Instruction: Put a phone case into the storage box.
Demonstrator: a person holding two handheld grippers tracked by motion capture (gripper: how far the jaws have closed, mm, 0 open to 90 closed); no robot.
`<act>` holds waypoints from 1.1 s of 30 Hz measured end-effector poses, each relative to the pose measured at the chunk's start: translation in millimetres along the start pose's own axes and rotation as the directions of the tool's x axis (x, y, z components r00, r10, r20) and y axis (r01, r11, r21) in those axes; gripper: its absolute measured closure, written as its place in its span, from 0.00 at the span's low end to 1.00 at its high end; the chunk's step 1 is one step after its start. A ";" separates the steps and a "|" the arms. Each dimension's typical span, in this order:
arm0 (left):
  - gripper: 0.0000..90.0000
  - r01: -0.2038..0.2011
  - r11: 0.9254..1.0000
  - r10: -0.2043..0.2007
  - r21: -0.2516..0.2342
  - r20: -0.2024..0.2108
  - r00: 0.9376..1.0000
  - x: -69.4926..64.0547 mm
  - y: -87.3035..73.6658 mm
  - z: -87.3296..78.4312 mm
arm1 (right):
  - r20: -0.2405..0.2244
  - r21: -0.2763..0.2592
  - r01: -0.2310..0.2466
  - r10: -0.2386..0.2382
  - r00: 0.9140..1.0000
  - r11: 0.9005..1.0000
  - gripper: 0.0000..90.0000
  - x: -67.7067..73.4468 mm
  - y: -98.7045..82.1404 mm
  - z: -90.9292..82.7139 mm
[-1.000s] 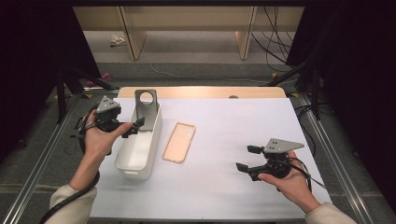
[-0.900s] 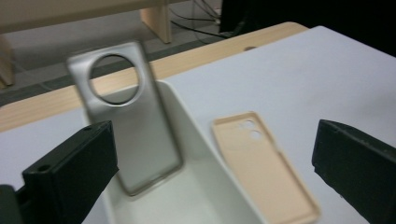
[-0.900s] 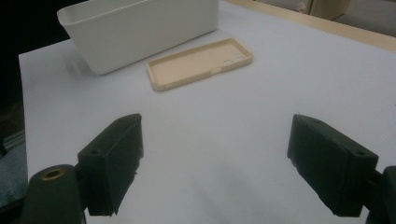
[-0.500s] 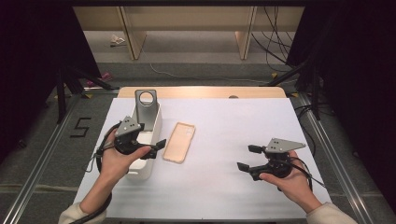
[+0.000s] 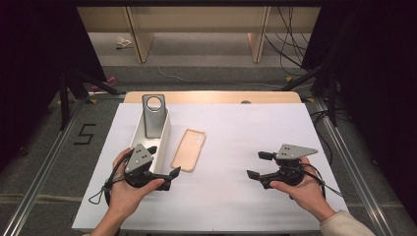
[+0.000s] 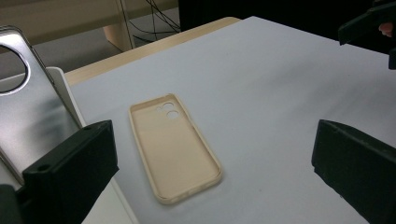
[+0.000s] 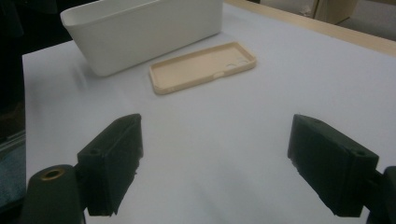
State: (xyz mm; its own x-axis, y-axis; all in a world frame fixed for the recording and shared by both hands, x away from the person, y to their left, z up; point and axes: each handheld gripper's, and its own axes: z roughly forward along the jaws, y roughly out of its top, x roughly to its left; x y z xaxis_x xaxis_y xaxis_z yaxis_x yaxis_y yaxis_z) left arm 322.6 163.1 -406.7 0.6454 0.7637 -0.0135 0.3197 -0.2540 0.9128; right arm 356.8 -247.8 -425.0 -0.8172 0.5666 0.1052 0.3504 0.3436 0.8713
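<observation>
left gripper [image 5: 164, 172] at 7 o'clock, jaws apart, empty, aimed at the case, likely lining up a grab | beige phone case [image 5: 188, 149] lay flat, hollow up, beside white bin [image 5: 162, 142] | right gripper [image 5: 255, 166] at 4 o'clock, jaws apart, idle

Your high view looks forward and down on the white surface [image 5: 236, 147]. Your 2 gripper views sit low and close, facing inward from opposite sides; both share the beige soft-plastic phone case [image 6: 173, 147].
</observation>
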 end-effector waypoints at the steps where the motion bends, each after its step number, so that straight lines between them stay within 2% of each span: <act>1: 0.00 -0.002 1.000 0.002 0.002 0.006 1.000 -0.4 -1.6 -0.7 | 0.002 0.000 0.001 -0.001 1.000 1.000 0.21 0.6 0.7 0.8; 5: 0.00 -0.017 1.000 0.017 0.003 0.002 1.000 0.2 -4.5 -2.4 | 0.003 0.001 0.005 -0.005 1.000 1.000 0.21 2.1 3.1 4.5; 10: 0.00 -0.005 1.000 0.005 0.009 0.003 1.000 1.7 -6.5 -2.5 | 0.004 0.008 0.006 -0.006 1.000 1.000 0.21 1.7 3.0 6.9; 17: 0.00 -0.013 1.000 0.013 0.003 -0.002 1.000 -1.2 -3.7 -2.6 | 0.004 0.003 0.009 -0.009 1.000 1.000 0.21 2.3 2.2 3.2; 20: 0.05 -0.003 1.000 0.003 -0.002 0.000 1.000 -0.5 -1.5 -1.9 | 0.009 -0.003 0.008 -0.008 1.000 1.000 0.21 1.9 3.3 1.7; 24: 0.28 0.018 1.000 -0.018 0.005 -0.014 1.000 -0.1 2.7 1.0 | 0.010 0.001 -0.002 0.002 1.000 1.000 0.21 0.5 3.1 3.3; 27: 0.59 0.050 0.998 -0.049 0.033 -0.037 0.998 -1.5 11.2 6.2 | 0.001 -0.008 0.000 0.000 1.000 1.000 0.21 0.4 3.3 4.8; 29: 0.74 0.056 0.996 -0.053 0.072 -0.038 0.998 -4.3 18.4 15.0 | -0.004 0.004 0.000 0.000 1.000 1.000 0.21 -0.6 0.6 5.0; 31: 0.86 0.071 0.993 -0.069 0.099 -0.021 0.997 -8.7 19.9 27.3 | -0.002 0.004 -0.006 0.006 1.000 1.000 0.21 -2.9 -0.2 4.3; 33: 0.95 0.078 0.985 -0.077 0.151 -0.014 0.997 -15.3 17.5 44.0 | 0.000 -0.012 -0.009 0.009 1.000 1.000 0.21 -4.4 1.7 3.2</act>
State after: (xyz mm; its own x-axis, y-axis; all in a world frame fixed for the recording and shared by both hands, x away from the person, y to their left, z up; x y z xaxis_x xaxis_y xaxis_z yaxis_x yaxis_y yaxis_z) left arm 348.9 120.8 -408.5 0.6095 0.7889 -0.0779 0.4702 -0.2807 0.8368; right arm 362.4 -247.3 -425.6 -0.8141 0.5695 0.1135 0.3524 0.3291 0.8761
